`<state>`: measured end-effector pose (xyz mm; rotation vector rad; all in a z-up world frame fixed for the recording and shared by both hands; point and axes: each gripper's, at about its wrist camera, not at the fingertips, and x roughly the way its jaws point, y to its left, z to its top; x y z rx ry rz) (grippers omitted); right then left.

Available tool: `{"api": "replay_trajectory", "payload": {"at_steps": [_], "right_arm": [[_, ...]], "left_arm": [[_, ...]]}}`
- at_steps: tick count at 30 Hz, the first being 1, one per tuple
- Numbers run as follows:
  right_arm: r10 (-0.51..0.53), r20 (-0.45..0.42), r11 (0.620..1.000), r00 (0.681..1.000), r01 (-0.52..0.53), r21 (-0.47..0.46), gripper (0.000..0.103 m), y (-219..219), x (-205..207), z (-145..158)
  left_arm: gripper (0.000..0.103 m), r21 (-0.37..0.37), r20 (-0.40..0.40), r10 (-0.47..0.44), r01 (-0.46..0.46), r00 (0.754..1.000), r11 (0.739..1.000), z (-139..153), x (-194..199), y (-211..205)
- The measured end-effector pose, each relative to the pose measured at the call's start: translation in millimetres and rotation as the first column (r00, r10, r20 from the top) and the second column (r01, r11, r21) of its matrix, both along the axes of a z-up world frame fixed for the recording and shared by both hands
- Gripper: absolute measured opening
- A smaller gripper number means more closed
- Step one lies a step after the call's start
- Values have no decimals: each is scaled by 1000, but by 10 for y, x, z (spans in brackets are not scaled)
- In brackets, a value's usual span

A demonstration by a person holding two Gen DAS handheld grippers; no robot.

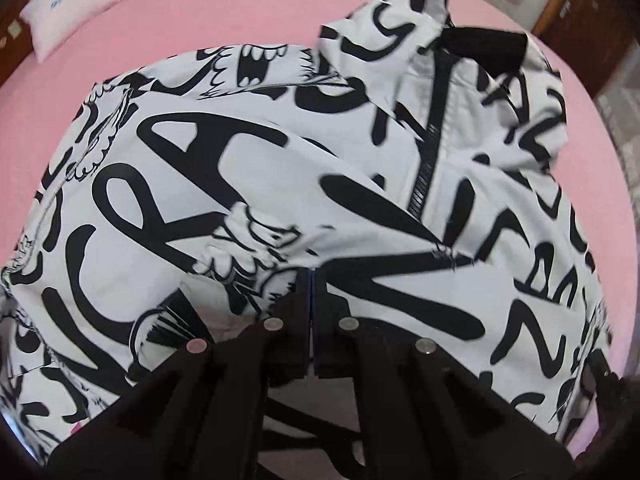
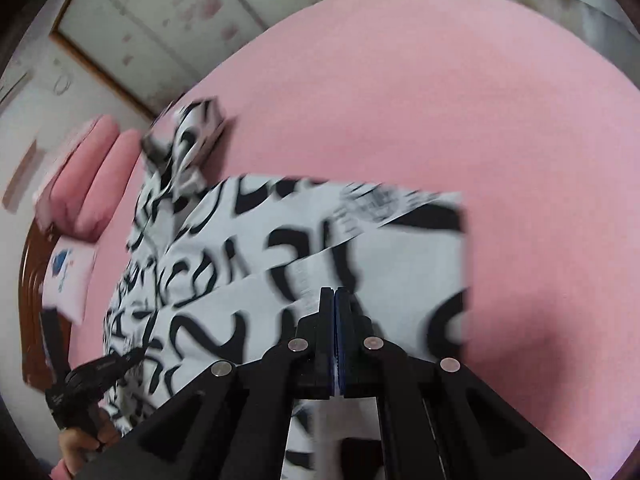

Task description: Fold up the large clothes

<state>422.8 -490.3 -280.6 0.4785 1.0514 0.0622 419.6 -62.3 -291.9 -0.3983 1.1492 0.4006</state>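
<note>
A white jacket point(image 1: 248, 184) printed with black letters lies spread on a pink bed point(image 1: 240, 12), well in from the edges, with bare sheet showing past it on every side that the views reach. The left gripper point(image 1: 311, 276) has its jaws pressed together just above the cloth near the zip point(image 1: 430, 152); whether a thin pinch of fabric sits between the tips cannot be told. The right gripper point(image 2: 333, 292) is likewise closed, above a flat panel whose straight edge runs beside bare sheet.

The step in hand looks like an early fold: one panel appears laid over already (its right border is clean and square in the right wrist view), while a sleeve point(image 2: 184, 128) lies crumpled toward the pillows point(image 2: 92, 176). The black collar point(image 1: 486, 46) sticks up at the jacket's far end in the left wrist view, away from the pillow point(image 1: 72, 4) at the headboard corner.

The jacket's long axis follows the zip, from the collar down toward the grippers, and seems to run roughly across the bed rather than along it. The next move probably calls for opening one pair of jaws, taking hold of that loose sleeve or the hem, and carrying it over the body without dragging the layer beneath. A hand point(image 2: 80, 446) holds the left gripper's handle at the lower left of the right wrist view.
</note>
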Motion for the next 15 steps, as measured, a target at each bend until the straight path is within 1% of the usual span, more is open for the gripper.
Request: {"api": "replay_trajectory", "payload": {"at_steps": [3, 4, 5, 7, 9, 11, 13, 14, 15], "right_arm": [[-89, -15, 996, 996, 89, 24, 2, -297, -8, -33], [-90, -23, 996, 996, 91, 13, 2, -346, 4, -30], [-69, -25, 998, 997, 68, -15, 1, -360, 31, -12], [-33, -18, 994, 999, 31, -104, 1, -345, 70, 31], [-18, -37, 991, 999, 13, -132, 1, -343, 121, 5], [-5, -55, 985, 998, -4, -172, 1, -327, 165, -24], [-1, -74, 978, 997, -15, -206, 2, -306, 176, -3], [6, -84, 976, 996, -24, -215, 2, -283, 175, 35], [25, -92, 978, 995, -43, -203, 2, -258, 170, 86]], "left_arm": [[0, -4, 10, 0, 0, 1000, 1000, -26, 6, 73], [0, 9, 12, -10, 10, 1000, 1000, -35, 25, 87], [0, 26, 7, -23, 23, 1000, 999, -44, 22, 92], [0, 73, -4, -42, 43, 999, 996, -58, 98, 16], [0, 97, -22, -35, 37, 999, 995, -86, 193, -29], [0, 94, -33, -22, 25, 999, 995, -79, 234, -21], [0, 68, -53, -18, 22, 998, 997, -59, 300, 8], [0, 50, -61, -28, 31, 998, 998, 2, 316, 50], [0, 43, -61, -36, 39, 998, 998, 45, 409, 64]]}}
